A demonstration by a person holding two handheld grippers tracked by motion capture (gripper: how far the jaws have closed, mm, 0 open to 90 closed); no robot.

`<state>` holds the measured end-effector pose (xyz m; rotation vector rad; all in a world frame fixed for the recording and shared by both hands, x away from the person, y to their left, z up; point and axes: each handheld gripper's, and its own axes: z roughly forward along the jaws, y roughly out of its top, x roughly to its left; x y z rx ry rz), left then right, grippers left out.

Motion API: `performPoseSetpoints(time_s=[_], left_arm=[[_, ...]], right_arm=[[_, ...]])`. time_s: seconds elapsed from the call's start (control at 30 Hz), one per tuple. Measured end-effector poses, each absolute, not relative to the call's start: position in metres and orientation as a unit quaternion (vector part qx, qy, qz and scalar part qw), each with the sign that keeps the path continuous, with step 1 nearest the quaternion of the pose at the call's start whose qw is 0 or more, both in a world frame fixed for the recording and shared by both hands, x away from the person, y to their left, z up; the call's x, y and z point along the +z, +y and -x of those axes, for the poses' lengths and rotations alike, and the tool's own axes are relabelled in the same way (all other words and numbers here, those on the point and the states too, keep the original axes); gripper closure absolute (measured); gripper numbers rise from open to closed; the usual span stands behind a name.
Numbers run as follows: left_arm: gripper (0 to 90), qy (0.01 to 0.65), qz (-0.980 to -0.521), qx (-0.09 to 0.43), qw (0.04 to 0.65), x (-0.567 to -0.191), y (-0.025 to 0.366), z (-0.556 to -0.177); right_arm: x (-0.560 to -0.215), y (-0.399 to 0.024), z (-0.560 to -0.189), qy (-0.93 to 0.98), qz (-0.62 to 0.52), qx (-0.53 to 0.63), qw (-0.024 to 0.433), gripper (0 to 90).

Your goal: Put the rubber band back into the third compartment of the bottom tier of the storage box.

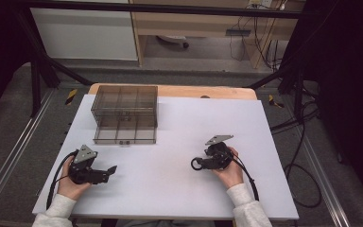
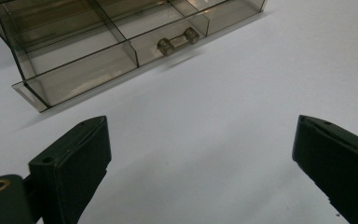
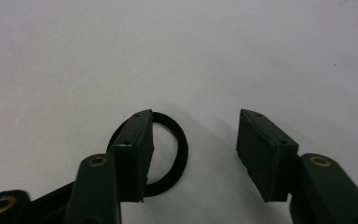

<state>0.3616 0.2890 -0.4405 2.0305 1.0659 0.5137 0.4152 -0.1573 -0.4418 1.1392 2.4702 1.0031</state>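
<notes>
Left gripper rests on the white table, jaws wide apart with nothing between them. Ahead of those jaws, well apart, sits a smoky clear plastic drawer box, its bottom drawer pulled out, small handle on the front.

Right gripper has jaws partly apart, not clamped on anything. A black ring lies flat on the table under the left jaw's tip; that jaw covers part of the band, the far arc pokes into the gap, and the right jaw stands clear of it. In the high view the ring sits at the jaw tips.

Judging: ring looks thin, light, probably rubbery and a bit floppy, lying flat so hard to get under. Best pinch across the band at one side, one jaw inside the hole, one outside; could skate on the smooth table
</notes>
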Motion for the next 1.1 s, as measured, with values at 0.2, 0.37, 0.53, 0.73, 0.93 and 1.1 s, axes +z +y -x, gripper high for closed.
performPoseSetpoints(time_s=[0.2,0.37,0.53,0.73,0.93,1.1], left_arm=[[4.4,0.418,-0.798,0.200,0.385,-0.4410,0.2880,-0.3614],[4.6,0.419,-0.799,0.197,0.385,-0.4418,0.2879,-0.3616],[4.7,0.417,-0.800,0.196,0.385,-0.4417,0.2875,-0.3618],[4.9,0.417,-0.800,0.197,0.384,-0.4417,0.2876,-0.3619],[5.0,0.417,-0.800,0.196,0.385,-0.4417,0.2875,-0.3619],[5.2,0.417,-0.800,0.196,0.385,-0.4417,0.2875,-0.3618]], right_arm=[[-0.4426,-0.1581,-0.4149,0.847,-0.389,0.345,0.112,58.5],[-0.4427,-0.1577,-0.4147,0.847,-0.390,0.345,0.110,63.3],[-0.4428,-0.1572,-0.4143,0.848,-0.389,0.344,0.105,68.6],[-0.4433,-0.1572,-0.4145,0.851,-0.388,0.340,0.099,73.5],[-0.4427,-0.1575,-0.4143,0.851,-0.388,0.339,0.100,76.9],[-0.4425,-0.1570,-0.4139,0.851,-0.388,0.339,0.099,78.0]])
